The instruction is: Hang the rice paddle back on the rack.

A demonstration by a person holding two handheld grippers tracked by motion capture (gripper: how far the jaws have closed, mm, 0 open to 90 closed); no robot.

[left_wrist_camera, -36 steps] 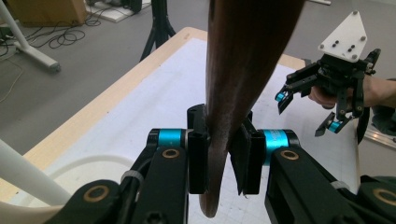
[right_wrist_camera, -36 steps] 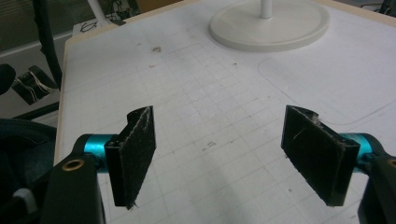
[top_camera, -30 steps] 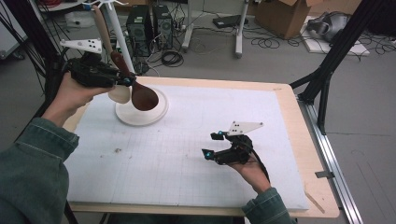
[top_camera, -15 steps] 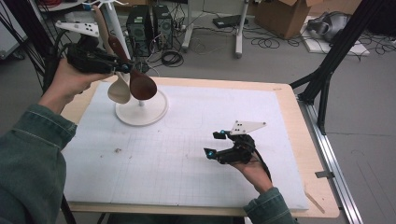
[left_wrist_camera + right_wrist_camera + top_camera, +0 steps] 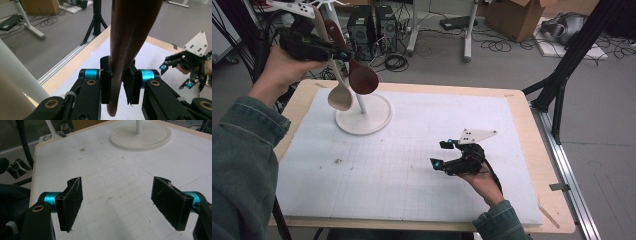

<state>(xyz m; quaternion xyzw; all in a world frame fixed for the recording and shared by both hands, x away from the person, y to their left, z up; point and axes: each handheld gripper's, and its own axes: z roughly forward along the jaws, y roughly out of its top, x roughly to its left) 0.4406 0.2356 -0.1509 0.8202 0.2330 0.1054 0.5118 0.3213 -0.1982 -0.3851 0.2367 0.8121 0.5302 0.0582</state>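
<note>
Dark wooden spoon (image 5: 362, 77) held in the air above the far left corner of the counter (image 5: 532, 135), clamped by its handle in the left hand-held gripper (image 5: 334, 52). Spoon hangs bowl downward and tilted, the bowl above the round white base of the stand (image 5: 364, 120). In the left gripper view the brown handle (image 5: 127, 40) runs between the two black pads, both pressing against it; its end pokes out below them.

Pale wooden spoon (image 5: 339, 92) hangs just beside the dark one, bowl down, its bowl to the left of the stand's thin white post. Whether it is hooked on the stand or touched by the gripper cannot be told from the high view.

Left hand (image 5: 279, 70) wraps the gripper body, green sleeve (image 5: 242, 150) coming in from the lower left.

Right hand-held gripper (image 5: 443, 154) rests low over the white gridded mat (image 5: 412, 165), near the right middle of the counter, well apart from the stand. Its jaws stand wide apart with nothing between them; the right gripper view shows bare mat between the two pads (image 5: 72, 202) and the stand's base (image 5: 141, 137) farther off.

Mat has a few small dark specks (image 5: 337, 161) left of centre.

Beyond the counter: grey floor with cables, computer towers (image 5: 372, 25), cardboard box (image 5: 512, 12).
</note>
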